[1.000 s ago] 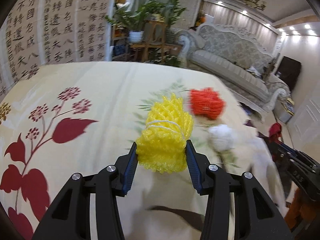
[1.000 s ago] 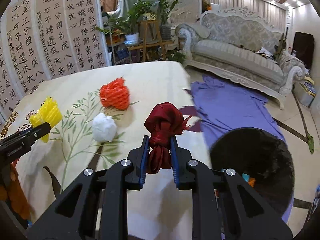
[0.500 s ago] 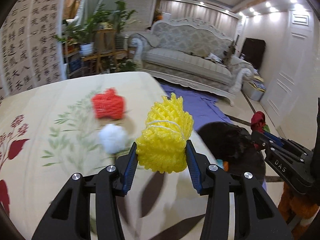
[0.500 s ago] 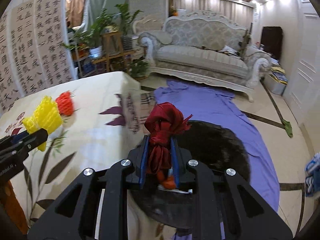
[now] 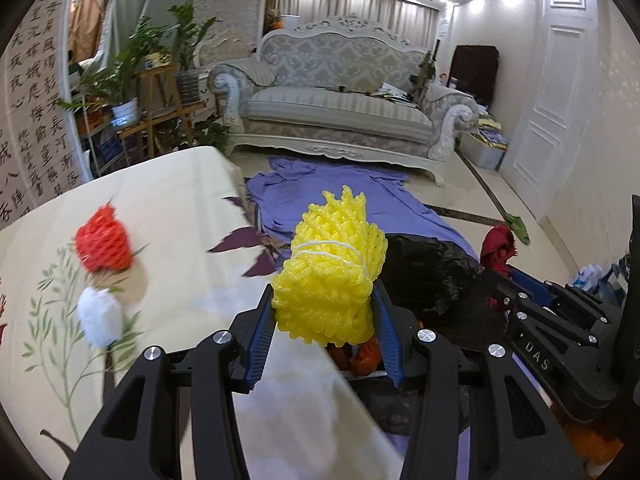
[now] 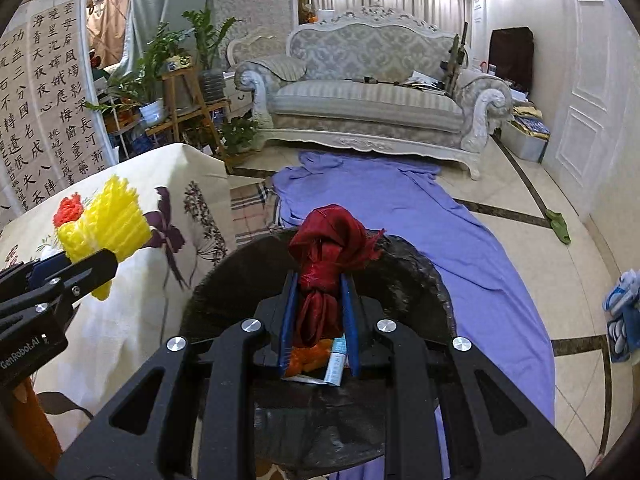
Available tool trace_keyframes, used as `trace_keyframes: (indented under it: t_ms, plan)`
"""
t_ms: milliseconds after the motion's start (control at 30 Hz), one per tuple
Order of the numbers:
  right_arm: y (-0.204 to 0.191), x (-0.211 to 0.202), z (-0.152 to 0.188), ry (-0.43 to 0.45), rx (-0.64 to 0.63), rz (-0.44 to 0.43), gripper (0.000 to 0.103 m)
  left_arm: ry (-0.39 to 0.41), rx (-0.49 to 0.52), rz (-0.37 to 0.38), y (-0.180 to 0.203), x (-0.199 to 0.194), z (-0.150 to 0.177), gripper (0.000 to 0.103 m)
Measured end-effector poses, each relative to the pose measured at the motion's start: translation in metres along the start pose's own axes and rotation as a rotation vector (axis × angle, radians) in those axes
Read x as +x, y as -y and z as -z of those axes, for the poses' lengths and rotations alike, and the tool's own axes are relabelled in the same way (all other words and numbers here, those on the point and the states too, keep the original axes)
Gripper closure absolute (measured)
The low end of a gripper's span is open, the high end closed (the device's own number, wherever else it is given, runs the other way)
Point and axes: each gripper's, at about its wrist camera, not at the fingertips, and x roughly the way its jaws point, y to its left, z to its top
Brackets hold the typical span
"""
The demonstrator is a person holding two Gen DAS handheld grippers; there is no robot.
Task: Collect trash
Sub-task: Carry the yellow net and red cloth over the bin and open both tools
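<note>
The left tool (image 5: pixel 324 332) is clamped on a yellow foam net bundle (image 5: pixel 330 272) held over the surface's (image 5: pixel 180 208) edge, just beside the black trash bag (image 6: pixel 416 280). The right tool (image 6: pixel 319 320) grips a dark red cloth wad (image 6: pixel 328 248) directly above that bag's opening, where orange scraps (image 6: pixel 308 358) lie inside. An orange foam net (image 5: pixel 103 242) and a white wad (image 5: pixel 100 316) rest on the surface, well apart from the bag.
</note>
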Motion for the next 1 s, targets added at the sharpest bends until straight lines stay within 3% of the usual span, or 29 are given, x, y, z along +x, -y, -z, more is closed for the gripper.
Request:
trace_keyframes:
  t_ms: [467,567,667,800,1000]
  plan:
    - [0.022,0.020,-0.001,-0.021,0.049,0.012,0.081,-0.044,0.057,-0.021,0.027,0.028,-0.005,0.056]
    - [0.027,0.021,-0.001,-0.022,0.064,0.012,0.080,-0.052,0.071,-0.019,0.032,0.031,-0.005,0.051]
    - [0.029,0.019,-0.001,-0.014,0.072,0.019,0.062,-0.052,0.076,-0.035,0.034,0.032,-0.004,0.037]
    - [0.032,0.016,-0.001,-0.009,0.081,0.026,0.061,-0.055,0.056,-0.040,0.030,0.030,-0.003,0.030]
    - [0.033,0.011,-0.004,-0.006,0.090,0.031,0.058,-0.043,0.023,-0.058,0.022,0.021,-0.005,0.029]
